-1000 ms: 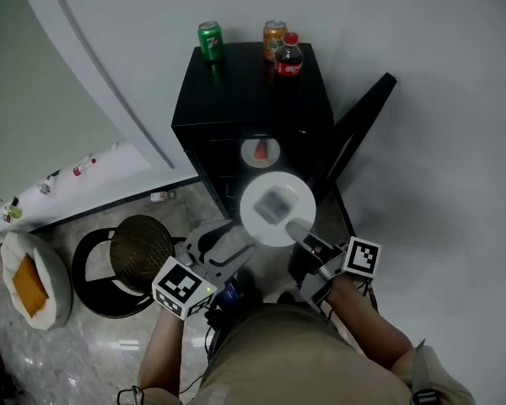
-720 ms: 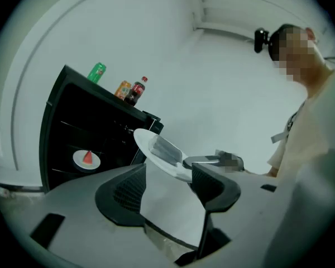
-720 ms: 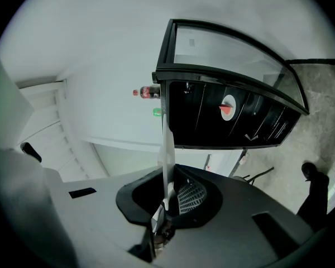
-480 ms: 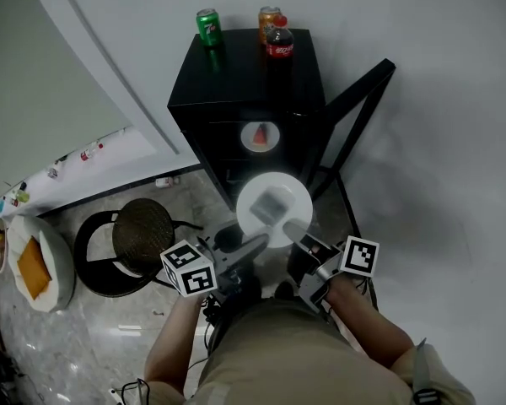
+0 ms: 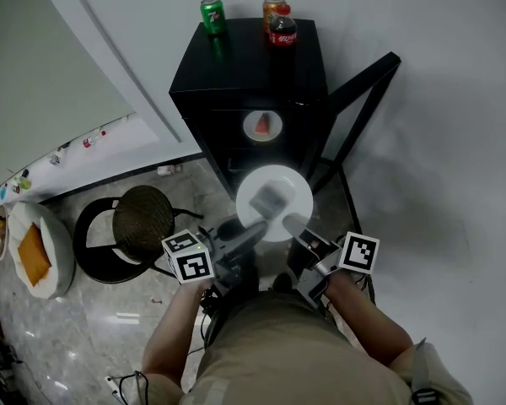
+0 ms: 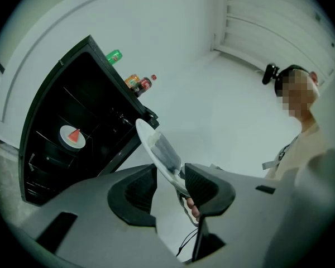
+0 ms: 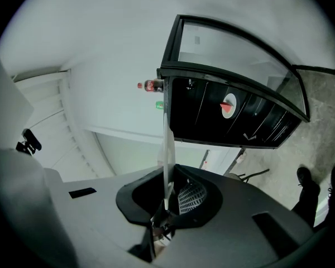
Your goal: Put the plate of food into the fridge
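A white plate (image 5: 297, 188) with a grey piece of food (image 5: 272, 201) hangs level in front of the open black fridge (image 5: 244, 66). My right gripper (image 5: 291, 224) is shut on the plate's near rim, which shows edge-on (image 7: 167, 149) in the right gripper view. My left gripper (image 5: 257, 228) reaches in from the left. Its jaws have just been closing, and the plate's rim (image 6: 151, 141) passes between them close to the right finger (image 6: 204, 186), while the left pad stands apart. Inside the fridge a small plate with a watermelon slice (image 5: 263, 126) rests on a shelf.
The fridge door (image 5: 363, 99) stands open to the right. On the fridge top are a green can (image 5: 212, 14), an orange can (image 5: 273, 8) and a cola bottle (image 5: 283, 30). A round woven stool (image 5: 139, 234) and a white cushion bed (image 5: 34, 260) are on the floor at left.
My left gripper has rolled over and moved in to the plate's near left rim, with the rim now between its jaws. The right gripper keeps hold of the plate.
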The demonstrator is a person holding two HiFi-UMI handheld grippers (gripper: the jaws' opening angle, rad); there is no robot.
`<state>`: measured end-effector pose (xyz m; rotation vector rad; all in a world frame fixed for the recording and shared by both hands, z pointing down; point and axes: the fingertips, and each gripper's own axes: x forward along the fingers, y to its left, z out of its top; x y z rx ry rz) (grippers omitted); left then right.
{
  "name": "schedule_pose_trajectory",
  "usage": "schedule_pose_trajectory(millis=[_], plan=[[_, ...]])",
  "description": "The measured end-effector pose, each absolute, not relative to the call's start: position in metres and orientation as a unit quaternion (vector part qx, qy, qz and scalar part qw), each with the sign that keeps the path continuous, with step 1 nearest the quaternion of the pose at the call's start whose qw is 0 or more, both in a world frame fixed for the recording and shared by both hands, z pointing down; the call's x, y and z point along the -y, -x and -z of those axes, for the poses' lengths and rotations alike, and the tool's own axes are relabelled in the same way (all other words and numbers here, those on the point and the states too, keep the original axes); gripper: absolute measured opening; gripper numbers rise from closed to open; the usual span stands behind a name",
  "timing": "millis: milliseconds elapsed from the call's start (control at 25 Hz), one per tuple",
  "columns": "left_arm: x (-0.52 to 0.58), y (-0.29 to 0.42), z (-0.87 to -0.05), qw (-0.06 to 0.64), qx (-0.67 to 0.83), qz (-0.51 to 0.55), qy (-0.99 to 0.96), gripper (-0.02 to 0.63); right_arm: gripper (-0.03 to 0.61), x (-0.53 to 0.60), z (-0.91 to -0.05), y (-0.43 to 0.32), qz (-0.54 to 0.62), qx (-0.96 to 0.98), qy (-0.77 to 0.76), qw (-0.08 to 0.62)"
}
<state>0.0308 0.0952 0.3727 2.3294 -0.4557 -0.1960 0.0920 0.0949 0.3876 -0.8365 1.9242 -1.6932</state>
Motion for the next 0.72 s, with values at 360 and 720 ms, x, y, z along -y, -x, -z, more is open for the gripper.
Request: schedule_pose_trajectory(millis=[360, 720], plan=[[-0.068, -0.003, -0.388, 0.454, 0.161, 0.136, -0.866, 0.103, 0.034, -0.071, -0.404, -0.07, 0.599, -0.712, 0.313, 0.187], [-0.035, 0.025, -0.414, 0.504, 0.16, 0.155, -0.834, 0.058, 0.032, -0.037, -0.419, -0.039, 0.563, -0.742, 0.333, 0.147]])
